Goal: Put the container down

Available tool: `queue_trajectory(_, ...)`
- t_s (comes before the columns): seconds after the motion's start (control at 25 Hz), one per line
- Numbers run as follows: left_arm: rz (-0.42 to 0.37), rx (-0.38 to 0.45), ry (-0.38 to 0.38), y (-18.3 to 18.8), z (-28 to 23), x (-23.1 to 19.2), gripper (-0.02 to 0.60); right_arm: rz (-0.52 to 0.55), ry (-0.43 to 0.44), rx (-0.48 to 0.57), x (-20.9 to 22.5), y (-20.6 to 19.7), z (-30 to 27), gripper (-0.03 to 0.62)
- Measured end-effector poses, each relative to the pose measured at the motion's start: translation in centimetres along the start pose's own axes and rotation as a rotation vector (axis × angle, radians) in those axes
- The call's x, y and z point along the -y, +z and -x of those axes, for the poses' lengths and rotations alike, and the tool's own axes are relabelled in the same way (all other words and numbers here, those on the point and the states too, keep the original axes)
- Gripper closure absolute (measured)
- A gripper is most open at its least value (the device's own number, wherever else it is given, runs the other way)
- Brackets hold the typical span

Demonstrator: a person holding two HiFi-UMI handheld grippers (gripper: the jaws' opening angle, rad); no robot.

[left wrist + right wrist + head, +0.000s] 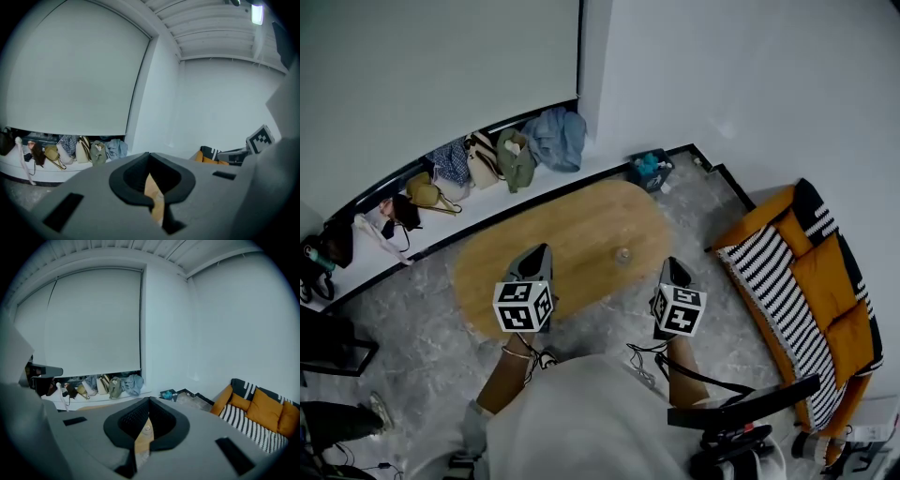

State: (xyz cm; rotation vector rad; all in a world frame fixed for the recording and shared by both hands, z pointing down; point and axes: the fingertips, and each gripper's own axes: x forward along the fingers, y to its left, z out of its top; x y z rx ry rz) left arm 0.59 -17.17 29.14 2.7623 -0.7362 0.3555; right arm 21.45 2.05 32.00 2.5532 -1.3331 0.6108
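Since the container (pixel 622 254) already sits on the wooden table (pixel 581 216), out past my two tools and roughly between them, I reckon the putting-down part is done. The only risk left is me messing it up.

My left gripper (pixel 540 251) has its jaws pressed together with nothing in them. My right gripper (pixel 673 265) is the same, closed tight and empty. Both hover over the near edge of the table, apart from the container.

It looks small and maybe clear, though it's hard to be sure from the head view, so it's easy to lose sight of. If I swing either tool forward or inward without looking, a closed tip could clip it. That could knock it over or send it skidding toward the table's far edge. Pulling straight back seems safest to me.
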Motion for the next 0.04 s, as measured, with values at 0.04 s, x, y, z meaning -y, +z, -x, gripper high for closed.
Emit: queue_trajectory(0.04,0.000,0.000,0.000,-0.03,0.07,-0.11,0.574,0.001,-0.001,-0.001,-0.10,-0.08,0.04,0.571)
